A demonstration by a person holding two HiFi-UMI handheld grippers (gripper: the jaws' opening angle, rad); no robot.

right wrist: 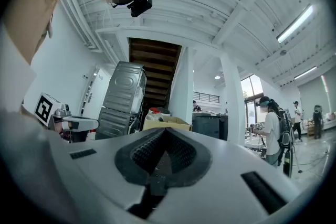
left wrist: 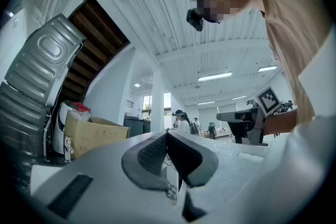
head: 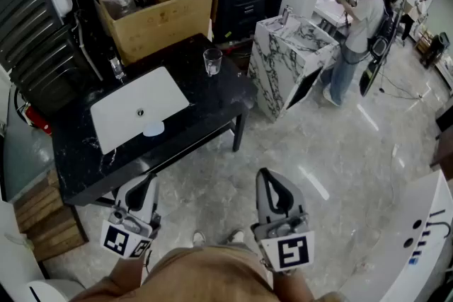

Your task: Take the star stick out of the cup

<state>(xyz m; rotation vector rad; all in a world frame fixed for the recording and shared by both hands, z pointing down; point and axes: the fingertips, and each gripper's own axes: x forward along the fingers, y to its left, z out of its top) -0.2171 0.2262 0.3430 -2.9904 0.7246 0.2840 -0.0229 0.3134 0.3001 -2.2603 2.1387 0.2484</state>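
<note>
A clear glass cup point(head: 212, 61) stands on the black counter point(head: 212, 106) near its far right edge, right of the white sink point(head: 138, 115). No star stick shows in it from here. Both grippers are held low, close to the person's body and well short of the counter. My left gripper point(head: 146, 182) point(left wrist: 167, 136) has its jaws closed together with nothing between them. My right gripper point(head: 265, 177) point(right wrist: 164, 131) is likewise shut and empty. Both gripper views look upward at the ceiling, and neither shows the cup.
A cardboard box point(head: 159, 7) with a bottle in it sits at the counter's back. A marble-patterned block point(head: 290, 60) stands right of the counter. A person point(head: 357, 28) stands at the far right. Wooden boards point(head: 42, 219) lie at the left, and a white curved unit point(head: 407, 244) at the lower right.
</note>
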